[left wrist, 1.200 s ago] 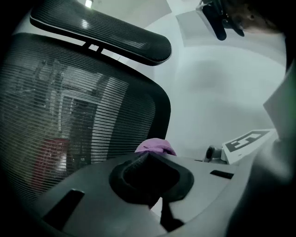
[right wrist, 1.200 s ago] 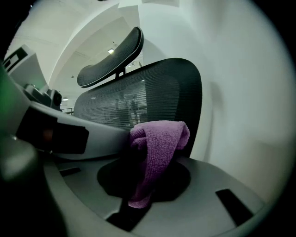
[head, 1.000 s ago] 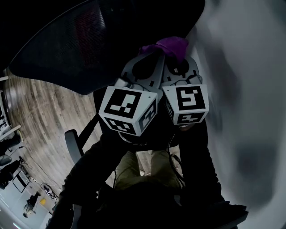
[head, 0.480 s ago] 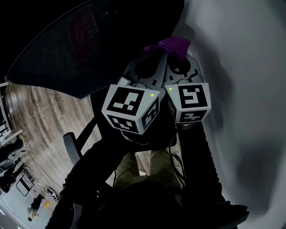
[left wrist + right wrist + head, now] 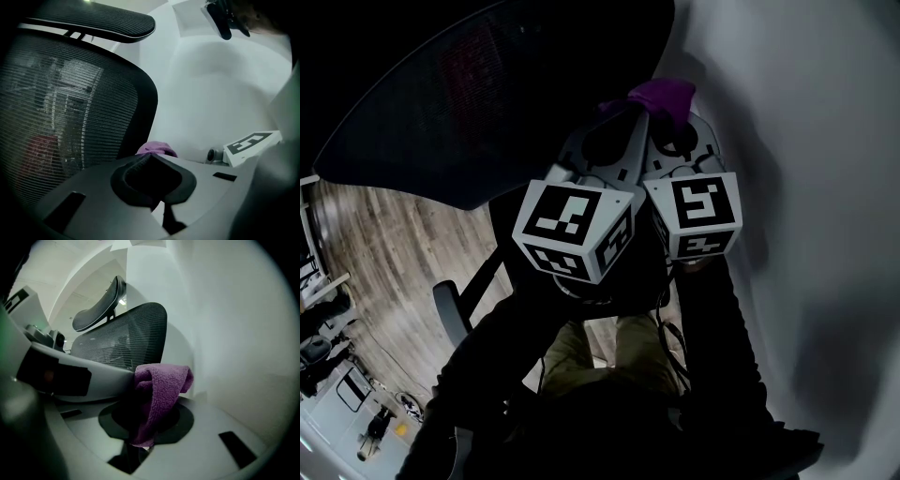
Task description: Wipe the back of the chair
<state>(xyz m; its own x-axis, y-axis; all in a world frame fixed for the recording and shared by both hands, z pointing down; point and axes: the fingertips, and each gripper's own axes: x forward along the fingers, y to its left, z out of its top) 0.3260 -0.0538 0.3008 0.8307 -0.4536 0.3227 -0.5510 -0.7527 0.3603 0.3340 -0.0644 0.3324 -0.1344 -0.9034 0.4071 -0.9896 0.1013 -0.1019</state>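
The chair's black mesh back (image 5: 478,94) fills the upper left of the head view; in the left gripper view the chair back (image 5: 70,117) stands at the left under its headrest (image 5: 93,21). My two grippers are held side by side just right of the back's edge. The right gripper (image 5: 675,117) (image 5: 149,401) is shut on a purple cloth (image 5: 661,97) (image 5: 159,390), which droops over its jaws. The left gripper (image 5: 614,117) (image 5: 151,159) looks shut, its tip against the cloth (image 5: 157,149); whether it pinches the cloth is hidden.
A white wall (image 5: 806,141) stands close on the right. Wood floor (image 5: 384,244) lies at the left, with the chair's armrest (image 5: 450,305) low beside my dark sleeves. Small objects sit on the floor at the lower left (image 5: 375,422).
The head view has swung a little: the chair back's edge now reaches less far right and the wall is sharper. Both grippers stay side by side with the cloth.
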